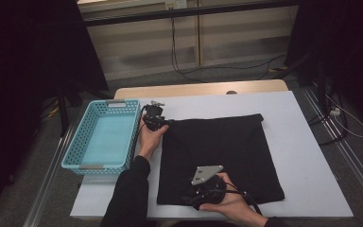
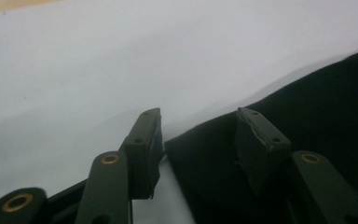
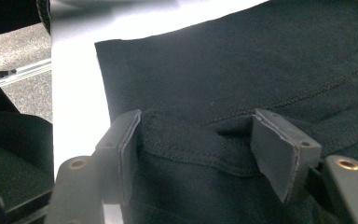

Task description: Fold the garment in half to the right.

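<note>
**Hand-held grippers at the black garment: current positions**

Your left hand-held gripper (image 1: 163,124) sits at the far left corner of the black garment (image 1: 220,156). In the left gripper view, its jaws stand partly apart with the corner of the garment (image 2: 214,163) between them; one pad rests over the white counter (image 2: 121,56), the other over the cloth. Whether the pads press on the fabric cannot be told.

Your right hand-held gripper (image 1: 203,191) sits at the near edge of the garment, with the grey three-cornered plate on top. In the right gripper view, its jaws are partly closed around a raised fold of the hem (image 3: 191,140), and the cloth bunches between the pads.

The garment lies flat and folded square on the middle of the counter (image 1: 302,142). A light blue plastic basket (image 1: 105,135) stands on the counter's left edge, just beside your left hand (image 1: 150,139).
</note>
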The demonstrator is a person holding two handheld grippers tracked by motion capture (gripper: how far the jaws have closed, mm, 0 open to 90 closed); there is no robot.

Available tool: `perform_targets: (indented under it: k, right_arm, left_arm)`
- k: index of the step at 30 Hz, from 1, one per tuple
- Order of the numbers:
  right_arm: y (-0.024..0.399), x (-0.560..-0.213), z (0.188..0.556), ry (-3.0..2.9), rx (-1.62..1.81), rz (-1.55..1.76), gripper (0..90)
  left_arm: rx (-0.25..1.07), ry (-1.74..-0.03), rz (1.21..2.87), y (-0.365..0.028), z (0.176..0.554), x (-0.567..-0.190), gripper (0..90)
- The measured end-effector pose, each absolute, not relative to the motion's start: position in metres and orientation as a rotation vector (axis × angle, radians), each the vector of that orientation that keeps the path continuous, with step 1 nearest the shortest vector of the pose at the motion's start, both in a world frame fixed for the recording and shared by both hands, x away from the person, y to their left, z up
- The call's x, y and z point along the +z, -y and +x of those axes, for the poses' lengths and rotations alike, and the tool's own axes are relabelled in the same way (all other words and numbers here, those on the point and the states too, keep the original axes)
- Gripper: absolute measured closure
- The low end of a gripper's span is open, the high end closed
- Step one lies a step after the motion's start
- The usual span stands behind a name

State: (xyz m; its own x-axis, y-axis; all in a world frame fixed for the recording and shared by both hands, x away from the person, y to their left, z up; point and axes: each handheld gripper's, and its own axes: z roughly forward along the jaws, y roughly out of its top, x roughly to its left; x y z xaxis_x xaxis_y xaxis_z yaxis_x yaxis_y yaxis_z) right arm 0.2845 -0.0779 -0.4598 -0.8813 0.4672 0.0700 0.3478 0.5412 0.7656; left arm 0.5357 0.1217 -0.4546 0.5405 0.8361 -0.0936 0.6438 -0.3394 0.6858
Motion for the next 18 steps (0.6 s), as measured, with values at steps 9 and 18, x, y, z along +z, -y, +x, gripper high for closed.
perform_targets:
  k: [9,18]
  right_arm:
    - [0.077,-0.460,0.284,-2.629,1.250,0.693,34.4]
    - [0.076,-0.460,0.283,-2.628,1.236,0.689,34.4]
  left_arm:
    - [0.338,-1.165,2.115,-0.119,0.534,-0.454,53.7]
    - [0.286,-1.091,2.132,-0.115,0.525,-0.455,75.8]
